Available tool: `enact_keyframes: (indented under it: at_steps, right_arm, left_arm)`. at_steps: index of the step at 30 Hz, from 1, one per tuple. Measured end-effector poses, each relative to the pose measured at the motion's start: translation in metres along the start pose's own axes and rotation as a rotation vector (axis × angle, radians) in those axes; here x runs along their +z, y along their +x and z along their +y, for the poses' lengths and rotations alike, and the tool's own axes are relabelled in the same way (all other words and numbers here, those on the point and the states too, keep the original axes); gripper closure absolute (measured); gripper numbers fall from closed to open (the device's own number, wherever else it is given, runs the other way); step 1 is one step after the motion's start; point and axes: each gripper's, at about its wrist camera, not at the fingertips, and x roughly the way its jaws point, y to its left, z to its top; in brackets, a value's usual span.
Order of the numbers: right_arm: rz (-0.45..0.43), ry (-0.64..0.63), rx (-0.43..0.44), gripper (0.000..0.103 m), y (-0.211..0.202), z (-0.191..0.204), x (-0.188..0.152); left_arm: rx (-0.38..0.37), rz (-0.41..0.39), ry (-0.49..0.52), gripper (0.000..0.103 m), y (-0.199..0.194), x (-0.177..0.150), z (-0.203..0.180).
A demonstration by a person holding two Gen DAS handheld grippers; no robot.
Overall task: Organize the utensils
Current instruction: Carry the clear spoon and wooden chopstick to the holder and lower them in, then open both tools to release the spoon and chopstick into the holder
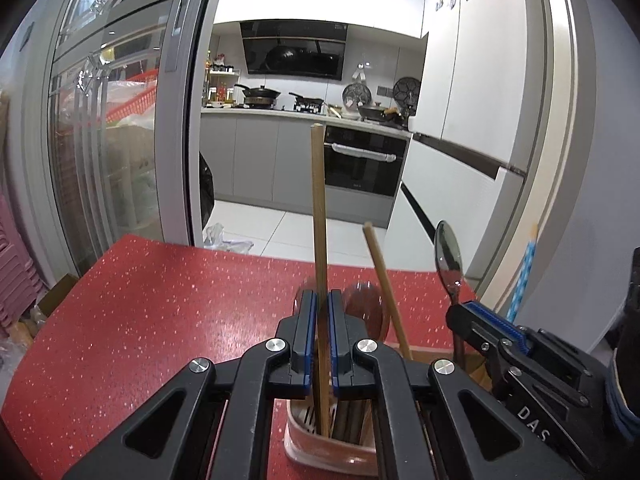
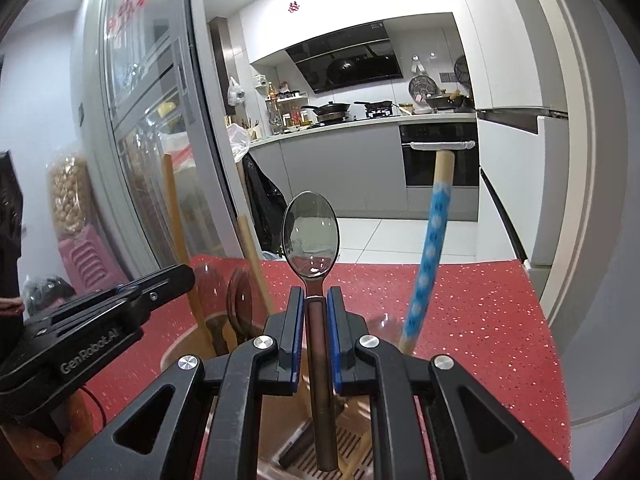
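My left gripper (image 1: 322, 300) is shut on an upright wooden chopstick (image 1: 319, 200) whose lower end stands in a pink utensil holder (image 1: 320, 444) on the red table (image 1: 140, 320). A second chopstick (image 1: 386, 288) and a brown spoon (image 1: 364, 312) lean in the holder. My right gripper (image 2: 315, 300) is shut on a metal spoon (image 2: 311, 236), bowl up, its handle reaching down into the holder (image 2: 344, 452). The spoon also shows in the left wrist view (image 1: 449, 258), with the right gripper (image 1: 466, 310) beside it.
A blue-and-white patterned handle (image 2: 430, 240) leans in the holder at the right. The left gripper body (image 2: 100, 320) sits close at the left. A glass door (image 1: 120, 120) stands left, a white fridge (image 1: 480, 100) right, the kitchen beyond the table's far edge.
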Motion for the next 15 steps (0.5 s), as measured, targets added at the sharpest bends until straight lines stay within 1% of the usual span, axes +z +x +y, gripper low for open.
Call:
enact_keyframes:
  at_steps: [3, 8, 14, 15]
  right_arm:
    - [0.006, -0.005, -0.01, 0.091, -0.004, -0.002, -0.009]
    - [0.036, 0.002, -0.015, 0.091, -0.006, -0.005, -0.018]
    - [0.061, 0.011, -0.002, 0.09, -0.007, -0.007, -0.017]
    - [0.068, 0.016, 0.007, 0.088, -0.007, -0.008, -0.016]
  left_arm:
    - [0.018, 0.007, 0.016, 0.072, -0.001, -0.007, -0.003]
    - [0.035, 0.046, 0.033, 0.072, 0.002, -0.014, -0.005]
    - [0.042, 0.066, 0.027, 0.072, -0.003, -0.019, -0.002]
    - [0.044, 0.068, 0.027, 0.072, -0.006, -0.02, -0.001]
